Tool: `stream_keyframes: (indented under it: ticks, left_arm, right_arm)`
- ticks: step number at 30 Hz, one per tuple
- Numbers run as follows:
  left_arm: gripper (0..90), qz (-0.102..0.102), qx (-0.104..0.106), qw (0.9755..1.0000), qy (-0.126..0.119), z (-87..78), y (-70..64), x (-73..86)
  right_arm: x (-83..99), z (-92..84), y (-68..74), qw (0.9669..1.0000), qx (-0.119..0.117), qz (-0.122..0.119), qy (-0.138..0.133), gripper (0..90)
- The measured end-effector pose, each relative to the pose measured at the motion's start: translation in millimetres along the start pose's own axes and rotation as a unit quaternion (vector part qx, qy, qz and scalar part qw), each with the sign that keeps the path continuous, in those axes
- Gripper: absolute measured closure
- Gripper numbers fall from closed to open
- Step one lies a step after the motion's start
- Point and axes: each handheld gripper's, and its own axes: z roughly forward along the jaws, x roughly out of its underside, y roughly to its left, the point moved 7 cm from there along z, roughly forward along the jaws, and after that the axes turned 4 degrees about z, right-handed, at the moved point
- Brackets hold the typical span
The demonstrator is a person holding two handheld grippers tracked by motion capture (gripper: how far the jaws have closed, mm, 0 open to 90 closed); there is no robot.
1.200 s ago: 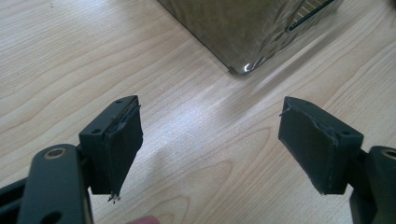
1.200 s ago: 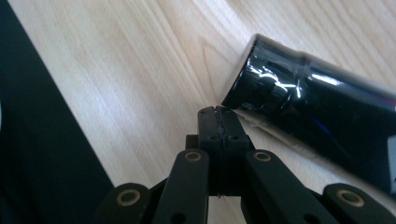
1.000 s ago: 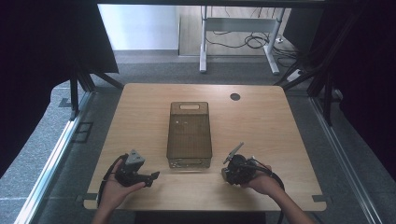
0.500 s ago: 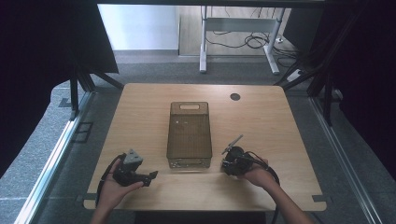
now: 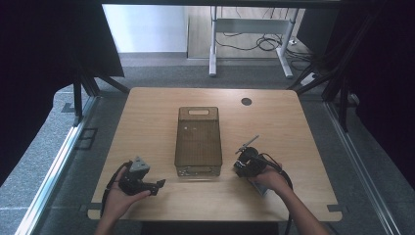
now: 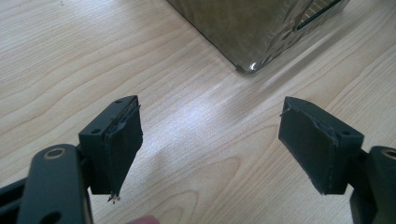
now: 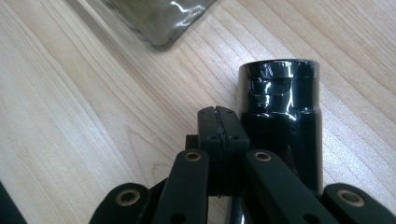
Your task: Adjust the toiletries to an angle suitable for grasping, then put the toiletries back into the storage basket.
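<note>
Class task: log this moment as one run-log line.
left gripper: open, over bare table | right gripper: shut, empty | bin: untouched, between them

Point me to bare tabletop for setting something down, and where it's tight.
Free: the far strip between the brown bin and the table back edge, apart from a round hole; also both side bands flanking the bin. Tight: the near edge, where the left tongs, open, and right tongs, shut, sit close to the bin's near corners.
</note>
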Motion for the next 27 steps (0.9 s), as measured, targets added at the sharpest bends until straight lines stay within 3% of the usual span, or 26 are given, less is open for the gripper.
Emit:
stream_keyframes:
  ticks: [7, 13, 21, 27]
  left_arm:
    - [21.9, -0.001, -0.001, 1.0, -0.003, -1.7, 0.0, -0.7]
    - [21.6, -0.004, -0.002, 1.0, -0.003, -2.3, 1.6, -0.2]
    - [21.6, -0.004, -0.003, 1.0, -0.002, -3.4, 1.9, -0.1]
    - [21.6, -0.004, 0.003, 1.0, -0.002, -1.6, 0.3, -0.7]
  right_arm:
    - [0.7, -8.9, 3.1, 0.9998, -0.006, 0.001, -0.021, 86.6]
    - [4.0, -32.9, 5.7, 0.9989, -0.004, 0.001, -0.047, 81.1]
    - [12.0, -51.1, 0.4, 0.9976, 0.04, 0.0, -0.055, 52.9]
    - [15.8, -51.6, -6.1, 0.997, 0.054, 0.011, -0.054, 42.6]
